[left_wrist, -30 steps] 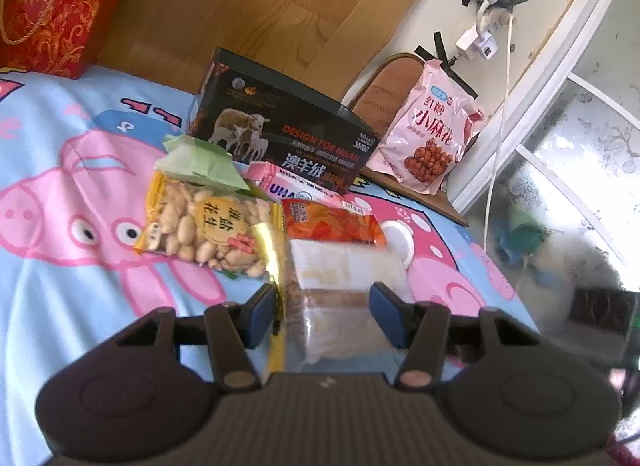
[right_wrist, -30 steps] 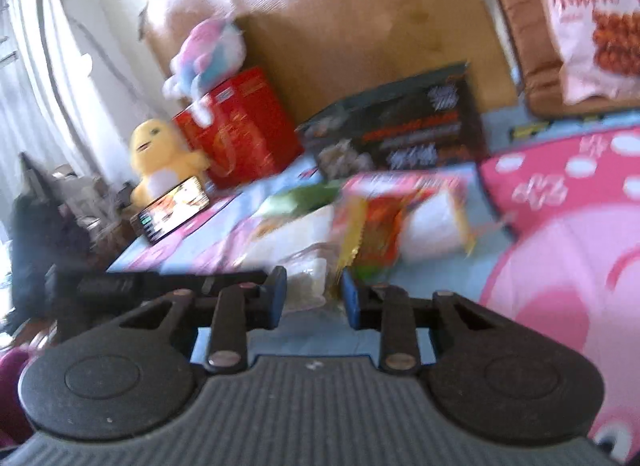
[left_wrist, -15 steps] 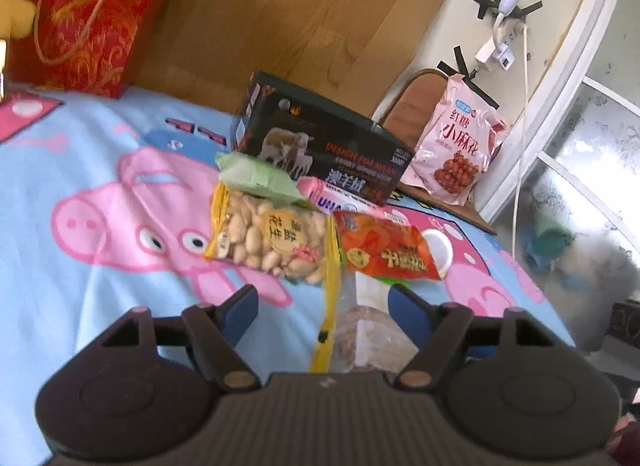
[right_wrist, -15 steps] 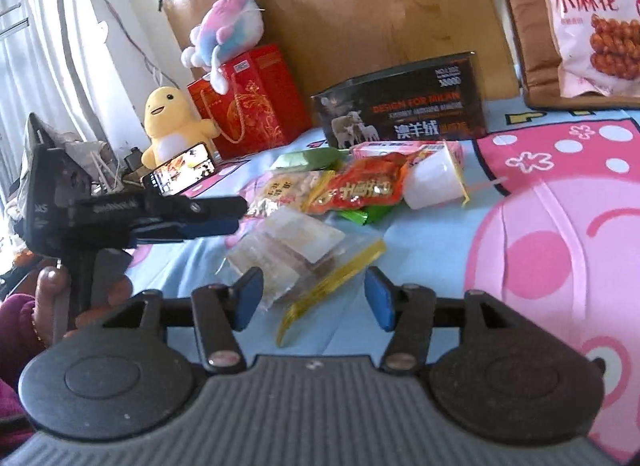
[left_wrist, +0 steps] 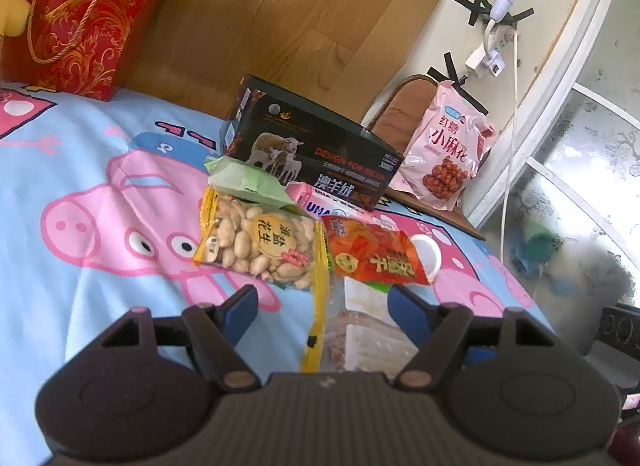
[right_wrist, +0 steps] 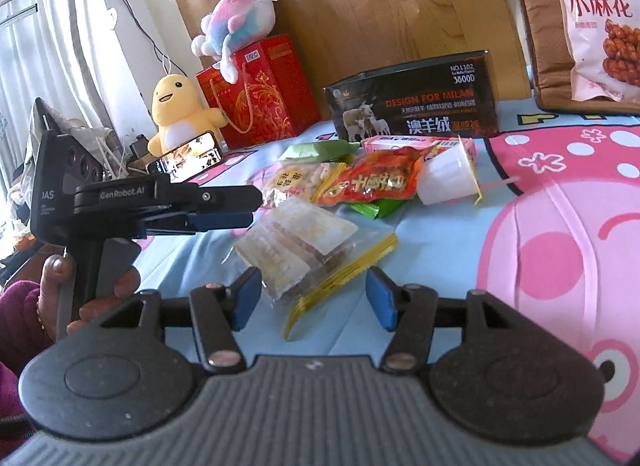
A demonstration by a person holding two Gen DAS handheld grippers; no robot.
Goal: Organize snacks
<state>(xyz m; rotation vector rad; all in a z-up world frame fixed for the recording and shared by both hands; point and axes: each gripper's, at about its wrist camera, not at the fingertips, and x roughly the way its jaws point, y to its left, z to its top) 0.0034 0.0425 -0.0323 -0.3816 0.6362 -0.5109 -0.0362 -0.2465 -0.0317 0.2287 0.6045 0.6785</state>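
In the left wrist view one clear zip bag of layered cakes with a yellow seal strip (left_wrist: 352,330) lies on the blue cartoon-pig bedsheet (left_wrist: 80,193) between the spread blue pads of the left gripper (left_wrist: 320,306), untouched by either pad, its long axis running away from the camera toward the heap; half a second ago the pads stood about as wide, a second ago they sat closer against the bag. Beyond it lie one yellow-edged peanut packet (left_wrist: 260,246), one orange-red snack packet (left_wrist: 372,258), one pale green pouch (left_wrist: 248,183), one pink carton (left_wrist: 320,201) and one white cup (left_wrist: 430,254), all in front of one black box printed with sheep (left_wrist: 312,149); one pink bag of fried twists (left_wrist: 444,157) leans on a chair beyond the bed, and one red gift bag (left_wrist: 84,21) stands far left. In the right wrist view the same zip bag (right_wrist: 304,242) lies slanted, its yellow strip toward the lower right, between the right gripper (right_wrist: 312,298) pads, which are opening and do not press it; a second ago they were nearly together. The left gripper (right_wrist: 240,209) hovers at the left, held by a hand (right_wrist: 80,290), beside one yellow plush toy (right_wrist: 180,109)
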